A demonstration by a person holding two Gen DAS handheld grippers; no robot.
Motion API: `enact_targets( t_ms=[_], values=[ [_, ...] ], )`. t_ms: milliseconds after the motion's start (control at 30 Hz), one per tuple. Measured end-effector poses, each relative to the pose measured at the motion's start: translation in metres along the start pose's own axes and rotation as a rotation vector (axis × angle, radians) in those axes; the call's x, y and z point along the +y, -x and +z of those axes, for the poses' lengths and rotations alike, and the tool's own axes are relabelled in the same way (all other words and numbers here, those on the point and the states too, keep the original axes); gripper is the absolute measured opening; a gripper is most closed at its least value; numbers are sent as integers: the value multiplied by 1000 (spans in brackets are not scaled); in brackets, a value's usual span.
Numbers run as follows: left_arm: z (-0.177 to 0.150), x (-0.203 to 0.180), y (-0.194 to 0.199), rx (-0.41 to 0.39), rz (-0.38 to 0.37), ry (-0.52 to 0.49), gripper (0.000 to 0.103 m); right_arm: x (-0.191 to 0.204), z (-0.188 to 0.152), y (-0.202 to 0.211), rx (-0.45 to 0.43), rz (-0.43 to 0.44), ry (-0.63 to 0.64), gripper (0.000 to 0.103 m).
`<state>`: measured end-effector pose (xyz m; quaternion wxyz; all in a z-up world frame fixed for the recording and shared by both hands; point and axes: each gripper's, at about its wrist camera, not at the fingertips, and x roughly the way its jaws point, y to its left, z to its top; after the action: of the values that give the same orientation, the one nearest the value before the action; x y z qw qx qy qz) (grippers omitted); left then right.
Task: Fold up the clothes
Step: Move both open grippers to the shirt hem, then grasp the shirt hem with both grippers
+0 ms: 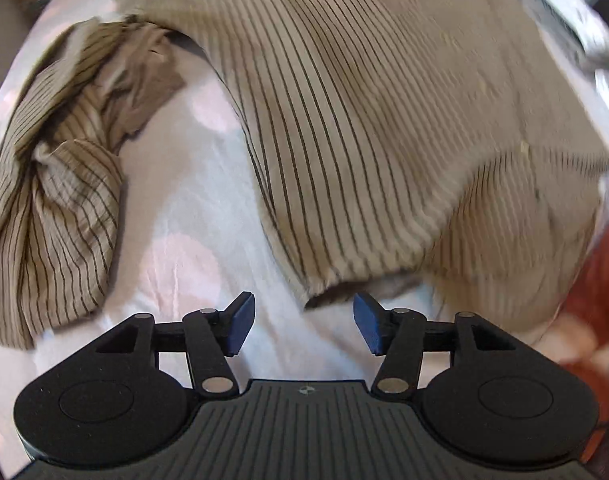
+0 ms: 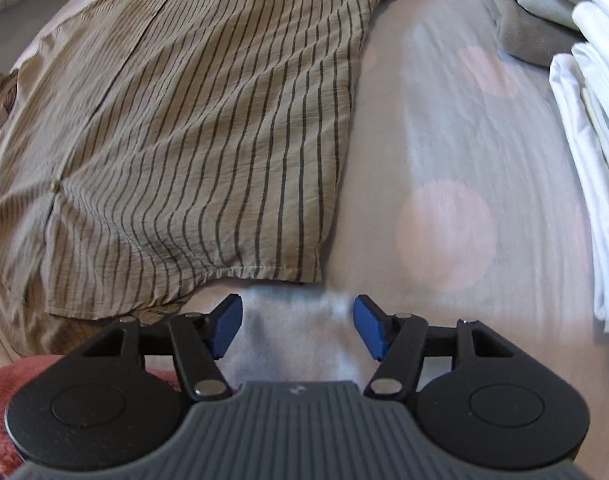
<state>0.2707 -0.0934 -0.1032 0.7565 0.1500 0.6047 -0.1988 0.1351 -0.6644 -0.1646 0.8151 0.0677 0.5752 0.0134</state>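
Grippers, left [image 1: 303, 322] and right [image 2: 297, 324], gape empty beside striped shirt [image 2: 208, 128].

Pretty sure this is somebody's bedroom at home. A bed sheet [image 2: 484, 152], pale with big pink dots, is lying spread under everything, soft and wrinkling like a mattress cover. A beige striped shirt [image 2: 208, 120] is lying flat on it ahead of the right gripper and to its left, and folded white laundry [image 2: 592, 128] is sitting stacked off to that gripper's far right. A fuzzy coral blanket [image 2: 4, 392] is peeking in at its near left.
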Motion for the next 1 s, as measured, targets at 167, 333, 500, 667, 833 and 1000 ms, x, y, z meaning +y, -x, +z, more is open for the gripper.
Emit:
enact_targets(
  t_ms=[167, 333, 500, 667, 833, 1000],
  values=[
    [5, -10, -25, 51, 58, -97, 53, -5, -2, 4, -31, 10, -16, 65],
    [14, -20, -35, 53, 55, -122, 51, -9, -3, 9, -61, -1, -2, 64],
    [12, -21, -38, 43, 54, -96, 32, -16, 1, 10, -101, 34, -33, 55],
    [13, -17, -35, 19, 56, -45, 21, -15, 9, 8, -147, 36, -46, 42],
    [16, -16, -37, 19, 62, -14, 21, -16, 14, -2, -127, 41, -75, 42],
    [16, -16, -40, 19, 69, 10, 21, -13, 5, -15, -73, 10, -58, 33]
  ],
)
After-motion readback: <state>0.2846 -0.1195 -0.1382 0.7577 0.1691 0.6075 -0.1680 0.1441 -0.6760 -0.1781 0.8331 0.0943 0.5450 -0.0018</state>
